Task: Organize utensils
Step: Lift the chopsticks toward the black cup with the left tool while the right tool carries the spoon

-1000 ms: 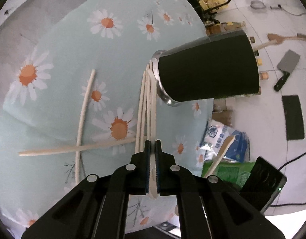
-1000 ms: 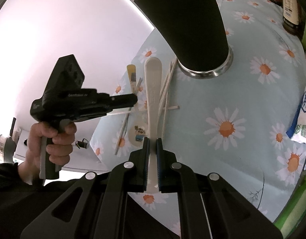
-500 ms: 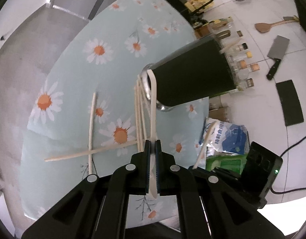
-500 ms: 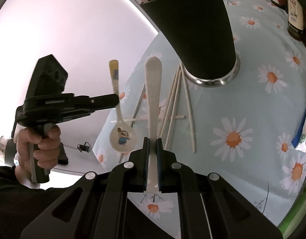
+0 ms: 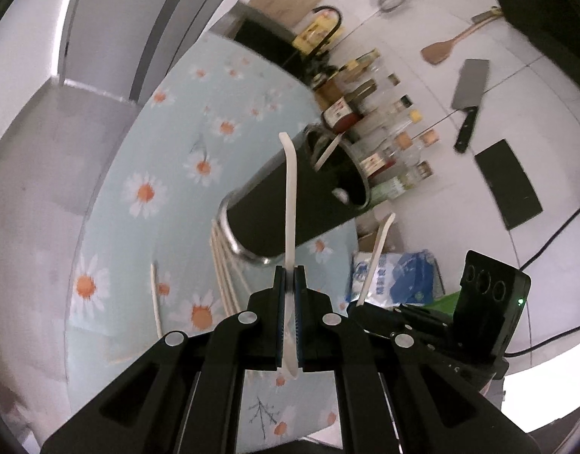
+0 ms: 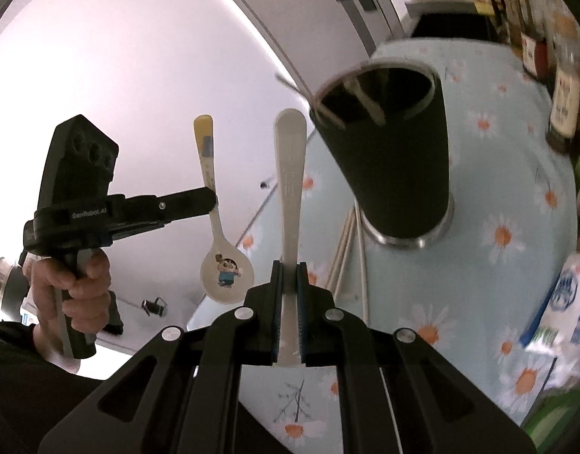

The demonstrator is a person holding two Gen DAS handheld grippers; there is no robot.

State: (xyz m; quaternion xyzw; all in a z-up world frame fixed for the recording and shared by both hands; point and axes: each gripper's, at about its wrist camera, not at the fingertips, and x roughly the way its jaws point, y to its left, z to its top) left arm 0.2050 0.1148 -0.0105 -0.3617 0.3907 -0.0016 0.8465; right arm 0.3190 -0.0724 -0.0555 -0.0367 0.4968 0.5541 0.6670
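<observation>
**Two spoons held up beside the black utensil cup**

The tall black tapered utensil cup with a steel base ring (image 5: pixel 290 204) stands on the pale blue daisy-print tablecloth (image 5: pixel 146 189), and everything here sits relative to it. The left gripper (image 5: pixel 289 276) is clamped on the handle of a white plastic spoon with a cartoon-boy bowl and yellow handle tip (image 6: pixel 220 227); in the left wrist view that spoon shows edge-on, its handle crossing in front of the cup's wall and its tip level with the rim. From the right wrist view the same spoon hangs bowl-down, off the table edge and well to the side of the cup.

The right gripper (image 6: pixel 289 276) is closed on a plain white flat-handled spoon (image 6: pixel 290 174), handle pointing up, its rounded end just beside the cup's rim and apart from it.

Inside the cup a few pale wooden sticks (image 6: pixel 360 102) lean against the wall. Against the cup's steel base lie several pale wooden chopsticks (image 5: pixel 224 268) side by side on the cloth, with one more stick (image 5: pixel 156 299) lying farther off.

Behind the cup stands a row of glass condiment bottles (image 5: pixel 380 128). On the wall beyond it hang a steel cleaver with a black handle (image 5: pixel 467 102) and a wooden spatula (image 5: pixel 452 43).
</observation>
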